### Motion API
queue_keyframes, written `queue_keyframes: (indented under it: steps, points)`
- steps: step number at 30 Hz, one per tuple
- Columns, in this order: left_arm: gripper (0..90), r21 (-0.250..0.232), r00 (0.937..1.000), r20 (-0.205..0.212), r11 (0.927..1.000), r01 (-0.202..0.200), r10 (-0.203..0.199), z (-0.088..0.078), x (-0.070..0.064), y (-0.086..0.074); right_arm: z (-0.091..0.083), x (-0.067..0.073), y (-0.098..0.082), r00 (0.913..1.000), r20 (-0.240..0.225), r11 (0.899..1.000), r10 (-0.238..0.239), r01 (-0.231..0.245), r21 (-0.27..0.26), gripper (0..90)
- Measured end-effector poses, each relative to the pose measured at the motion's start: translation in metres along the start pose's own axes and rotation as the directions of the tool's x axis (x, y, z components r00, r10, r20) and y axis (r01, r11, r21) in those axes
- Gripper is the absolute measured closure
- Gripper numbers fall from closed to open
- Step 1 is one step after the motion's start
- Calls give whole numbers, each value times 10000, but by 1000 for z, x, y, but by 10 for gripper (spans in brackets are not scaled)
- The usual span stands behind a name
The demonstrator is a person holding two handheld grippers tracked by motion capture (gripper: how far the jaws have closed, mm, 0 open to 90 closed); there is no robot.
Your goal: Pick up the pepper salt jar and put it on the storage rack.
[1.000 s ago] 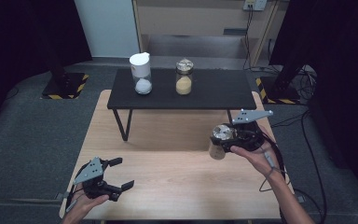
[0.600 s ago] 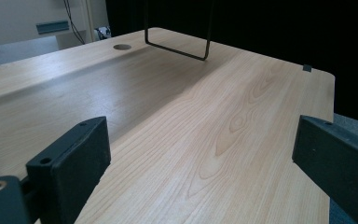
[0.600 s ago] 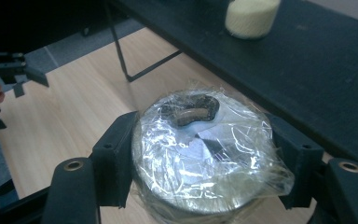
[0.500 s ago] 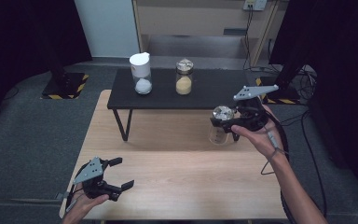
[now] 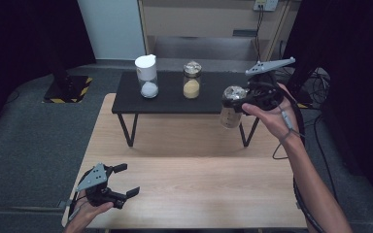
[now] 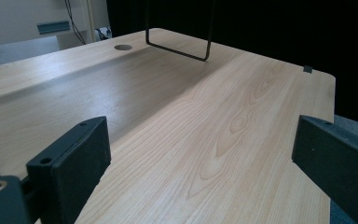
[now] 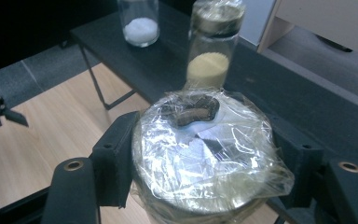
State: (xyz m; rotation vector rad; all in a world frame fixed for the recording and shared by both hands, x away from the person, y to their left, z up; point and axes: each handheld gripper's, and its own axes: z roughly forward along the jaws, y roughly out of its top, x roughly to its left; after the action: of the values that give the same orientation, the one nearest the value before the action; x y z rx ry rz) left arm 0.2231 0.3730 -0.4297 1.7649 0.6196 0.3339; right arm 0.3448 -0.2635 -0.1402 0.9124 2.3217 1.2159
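While my left gripper sits wide apart and empty over the wooden desk, my right gripper clamps the film-covered jar, held in the air just beside the black side table.

The black side table has bare room at its right end beside the yellow-filled jar; the white-capped jar stands further left. The wooden surface lies open.
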Motion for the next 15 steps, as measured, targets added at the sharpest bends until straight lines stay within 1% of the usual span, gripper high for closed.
queue_keyframes:
  steps: [6, 10, 13, 15]
  points:
    - [36, -10, 10000, -55, 10000, -9, 9, -1, 0, 0, -3, -6, 16, 9989, 407, 9997, 228, -223, -133, 347]
    - [38, -4, 10000, -72, 10000, 0, 0, -1, 0, 0, 0, -7, 25, 9963, 795, 9994, 333, -327, -82, 346]
    - [37, 26, 10000, -58, 10000, -10, 10, 0, -1, 0, 4, -10, 28, 9944, 957, 9989, 453, -442, -138, 346]
    - [37, 33, 10000, -47, 10000, -4, 5, 0, 0, 0, 7, -13, 29, 9936, 982, 9984, 563, -549, -169, 347]
